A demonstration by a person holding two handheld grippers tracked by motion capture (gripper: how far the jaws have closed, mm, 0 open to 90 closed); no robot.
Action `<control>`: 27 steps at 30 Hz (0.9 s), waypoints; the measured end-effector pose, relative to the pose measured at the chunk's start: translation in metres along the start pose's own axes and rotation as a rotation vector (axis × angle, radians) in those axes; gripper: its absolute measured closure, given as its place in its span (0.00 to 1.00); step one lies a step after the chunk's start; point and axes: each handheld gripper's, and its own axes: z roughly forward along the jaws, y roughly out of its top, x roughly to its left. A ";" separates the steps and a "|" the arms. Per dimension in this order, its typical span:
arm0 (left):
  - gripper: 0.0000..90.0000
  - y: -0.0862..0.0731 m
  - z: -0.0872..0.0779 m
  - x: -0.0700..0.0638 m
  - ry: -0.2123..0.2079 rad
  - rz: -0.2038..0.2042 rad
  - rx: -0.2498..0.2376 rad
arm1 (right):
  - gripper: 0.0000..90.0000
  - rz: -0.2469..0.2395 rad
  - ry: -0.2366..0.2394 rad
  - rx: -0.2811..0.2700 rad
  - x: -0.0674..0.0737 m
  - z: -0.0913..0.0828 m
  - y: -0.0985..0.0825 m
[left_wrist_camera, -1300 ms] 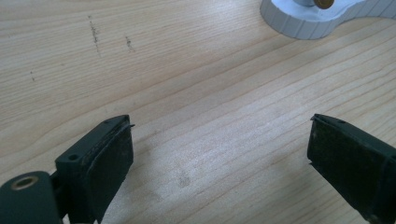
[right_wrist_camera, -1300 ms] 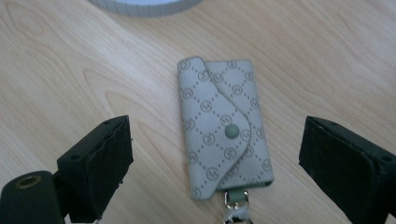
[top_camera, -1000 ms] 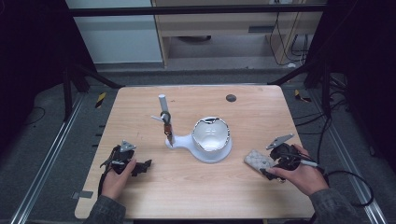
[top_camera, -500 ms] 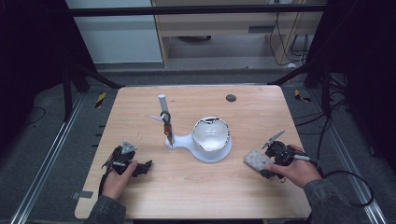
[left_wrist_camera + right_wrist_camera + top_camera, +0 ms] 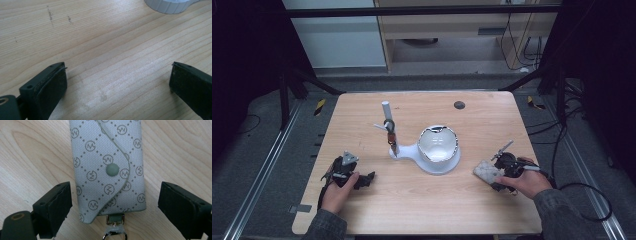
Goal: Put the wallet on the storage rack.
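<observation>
Pouch (image 5: 108, 170) lay flat on table (image 5: 462, 210), near right, right of bowl stand (image 5: 439, 162). Looked soft, light, fabric-ish with snap flap, metal clasp at near end. Right gripper (image 5: 112, 202) straddled it, jaws just been closing, pads not touching yet. Best bet: pinch long sides, not clasp. Left gripper (image 5: 117, 82) wide open, empty.

Tabletop evenly lit, surroundings dark, close-ups sharp.

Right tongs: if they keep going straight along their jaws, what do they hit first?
Probably the grey patterned fabric key pouch with a snap button, lying flat on the wooden table between the open jaws of the right tongs; the pads look clear of it, and depth is uncertain.
</observation>
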 end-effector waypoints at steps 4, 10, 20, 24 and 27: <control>0.01 0.000 0.000 0.000 0.000 0.000 0.000 | 0.16 0.006 0.009 0.005 -0.002 0.002 -0.002; 0.01 0.000 0.000 0.000 -0.001 0.001 0.000 | 0.18 0.000 0.019 0.009 -0.004 0.004 -0.003; 0.01 0.000 0.000 0.000 -0.002 0.005 0.000 | 0.26 -0.003 0.034 0.024 -0.002 0.006 -0.004; 0.01 0.000 0.000 0.000 -0.002 0.005 0.000 | 0.30 -0.028 0.028 0.027 0.000 0.005 -0.003; 0.01 0.000 0.000 0.000 -0.002 0.009 0.002 | 0.32 -0.039 0.019 0.029 0.000 0.004 -0.002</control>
